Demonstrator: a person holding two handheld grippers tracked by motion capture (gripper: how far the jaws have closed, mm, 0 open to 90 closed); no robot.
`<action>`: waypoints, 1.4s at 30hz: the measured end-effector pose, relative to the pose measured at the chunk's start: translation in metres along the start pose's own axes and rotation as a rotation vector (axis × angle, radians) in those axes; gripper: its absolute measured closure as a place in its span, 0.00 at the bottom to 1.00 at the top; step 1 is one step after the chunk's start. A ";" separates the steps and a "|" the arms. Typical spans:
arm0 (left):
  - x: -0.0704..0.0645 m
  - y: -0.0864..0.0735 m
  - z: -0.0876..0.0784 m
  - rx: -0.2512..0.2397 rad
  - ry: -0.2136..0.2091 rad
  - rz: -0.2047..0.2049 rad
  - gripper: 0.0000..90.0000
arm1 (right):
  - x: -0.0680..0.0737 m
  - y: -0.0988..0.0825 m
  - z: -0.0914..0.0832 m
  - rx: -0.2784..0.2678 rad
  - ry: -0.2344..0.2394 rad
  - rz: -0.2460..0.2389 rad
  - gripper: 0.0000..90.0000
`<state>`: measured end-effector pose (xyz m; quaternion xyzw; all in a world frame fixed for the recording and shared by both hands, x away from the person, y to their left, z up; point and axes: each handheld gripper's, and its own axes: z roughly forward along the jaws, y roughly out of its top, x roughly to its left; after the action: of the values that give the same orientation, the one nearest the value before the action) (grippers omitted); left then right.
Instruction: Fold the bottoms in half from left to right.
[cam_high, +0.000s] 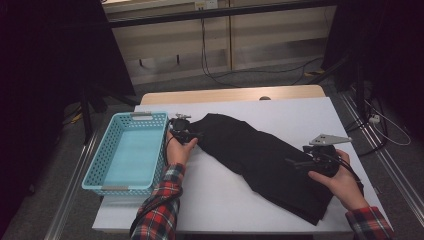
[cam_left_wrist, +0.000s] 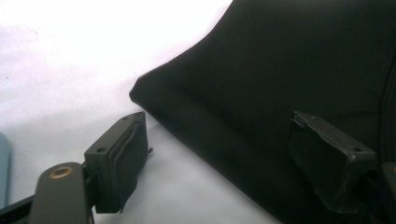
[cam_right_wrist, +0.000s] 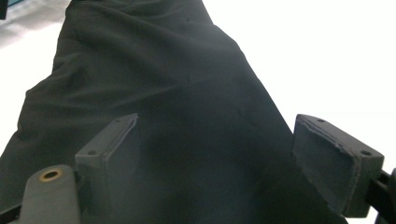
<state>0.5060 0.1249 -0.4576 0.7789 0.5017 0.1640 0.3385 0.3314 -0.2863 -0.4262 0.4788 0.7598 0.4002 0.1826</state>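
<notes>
A black folded garment (cam_high: 260, 155) lies slantwise across the white table (cam_high: 220, 200), from the middle back to the front right. My left gripper (cam_high: 196, 136) is at its far left end, open. In the left gripper view (cam_left_wrist: 219, 128), one pad (cam_left_wrist: 126, 158) rests over the bare table and the other hangs over the cloth (cam_left_wrist: 280, 70), with the cloth's corner between them. My right gripper (cam_high: 294, 162) is over the garment's near right part, open. In the right gripper view (cam_right_wrist: 217, 126) both jaws stand wide above the dark fabric (cam_right_wrist: 163, 93), without pinching it.
A light blue plastic basket (cam_high: 100, 165) sits on the table's left edge, close beside my left hand, with nothing in it. A wooden strip (cam_high: 230, 94) runs along the table's far edge. Cables (cam_high: 235, 75) trail on the floor behind.
</notes>
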 end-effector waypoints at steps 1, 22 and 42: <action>0.000 0.000 0.000 -0.006 0.008 -0.010 0.27 | 0.000 0.000 0.000 0.001 0.001 0.000 0.18; 0.002 0.006 -0.004 0.041 -0.028 -0.096 0.69 | 0.007 0.002 0.006 0.019 0.016 -0.018 0.18; 0.002 0.024 -0.011 0.021 -0.092 -0.175 0.93 | 0.001 -0.002 0.002 0.023 0.012 -0.015 0.18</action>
<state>0.5160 0.1239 -0.4335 0.7422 0.5537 0.0928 0.3660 0.3308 -0.2846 -0.4291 0.4727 0.7690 0.3930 0.1755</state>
